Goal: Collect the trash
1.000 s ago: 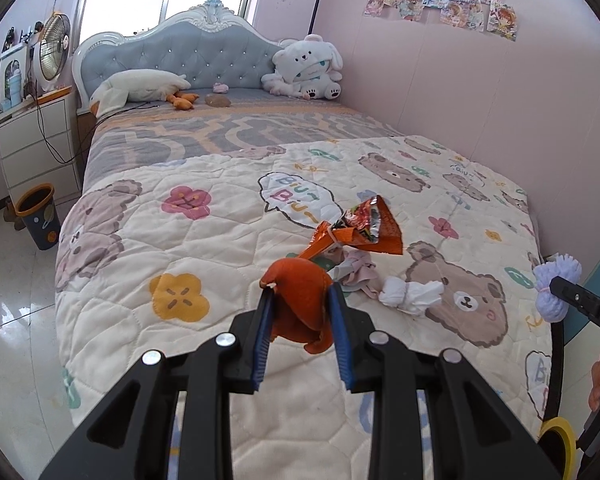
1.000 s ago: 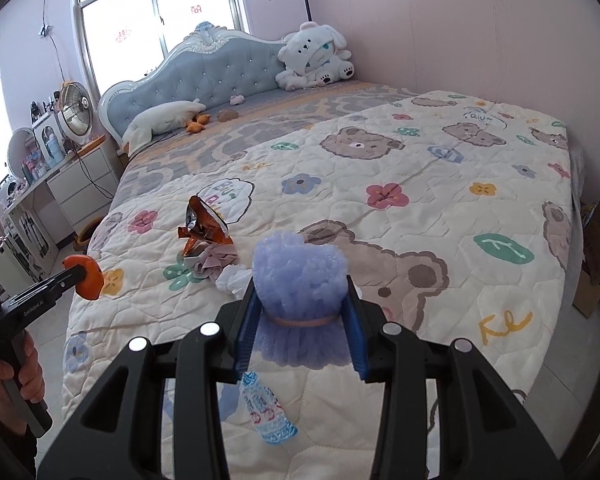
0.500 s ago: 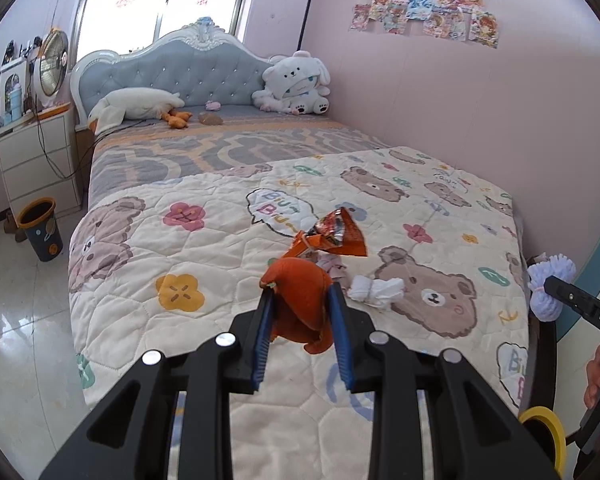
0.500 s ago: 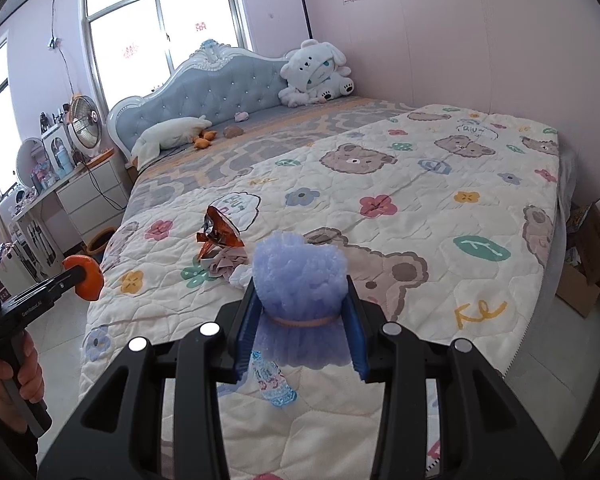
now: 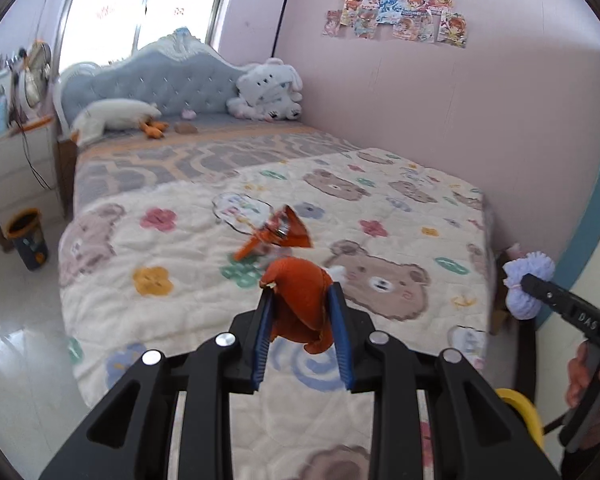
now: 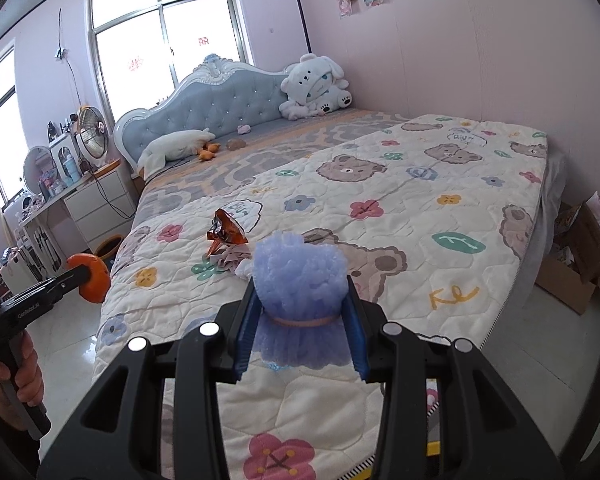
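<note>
My left gripper [image 5: 302,312] is shut on an orange peel [image 5: 300,300] and holds it in the air above the foot of the bed. It also shows in the right wrist view [image 6: 90,278]. My right gripper [image 6: 300,312] is shut on a pale purple foam net [image 6: 300,276], also in the air; it shows in the left wrist view [image 5: 526,288]. An orange snack wrapper [image 5: 286,232] [image 6: 226,230] lies on the bear quilt [image 6: 420,216] with crumpled tissue [image 6: 236,260] beside it.
A small bin with an orange rim [image 5: 26,238] stands on the floor left of the bed. A yellow-rimmed container [image 5: 520,412] is at the bed's foot. Cardboard boxes [image 6: 576,264] sit on the right. Plush toys and a pillow lie by the headboard.
Both grippers have pulled back from the bed with their loads, so the bed looks farther and smaller. The wrapper and tissue stay on the quilt.
</note>
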The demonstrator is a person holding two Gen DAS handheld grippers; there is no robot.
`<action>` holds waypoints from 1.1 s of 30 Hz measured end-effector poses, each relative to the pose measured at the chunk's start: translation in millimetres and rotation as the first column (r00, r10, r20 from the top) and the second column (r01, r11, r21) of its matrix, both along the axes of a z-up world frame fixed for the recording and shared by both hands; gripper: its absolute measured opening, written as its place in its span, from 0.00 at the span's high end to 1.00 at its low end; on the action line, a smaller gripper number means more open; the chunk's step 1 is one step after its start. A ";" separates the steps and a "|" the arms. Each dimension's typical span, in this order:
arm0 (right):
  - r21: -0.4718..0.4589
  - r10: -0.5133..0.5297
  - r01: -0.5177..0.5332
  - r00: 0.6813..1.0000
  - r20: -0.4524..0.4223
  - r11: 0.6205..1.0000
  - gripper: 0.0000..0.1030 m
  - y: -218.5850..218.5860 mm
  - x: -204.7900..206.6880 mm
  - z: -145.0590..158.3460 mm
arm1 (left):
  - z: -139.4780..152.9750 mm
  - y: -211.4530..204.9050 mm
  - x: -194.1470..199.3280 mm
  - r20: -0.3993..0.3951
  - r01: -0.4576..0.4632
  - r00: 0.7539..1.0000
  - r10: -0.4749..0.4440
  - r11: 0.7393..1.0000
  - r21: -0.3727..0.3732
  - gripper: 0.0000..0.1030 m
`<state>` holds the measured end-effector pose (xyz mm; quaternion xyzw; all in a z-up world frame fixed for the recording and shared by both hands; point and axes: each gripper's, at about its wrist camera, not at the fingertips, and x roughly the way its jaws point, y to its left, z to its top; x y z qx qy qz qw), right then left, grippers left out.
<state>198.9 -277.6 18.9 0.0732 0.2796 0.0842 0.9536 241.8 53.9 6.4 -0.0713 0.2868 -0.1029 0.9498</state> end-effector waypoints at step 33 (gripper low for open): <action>0.028 -0.088 0.087 0.995 0.037 0.996 0.63 -92.7 -191.0 0.5 | 11.7 -153.0 -142.9 0.106 0.309 0.943 -0.315 0.948 0.072 0.75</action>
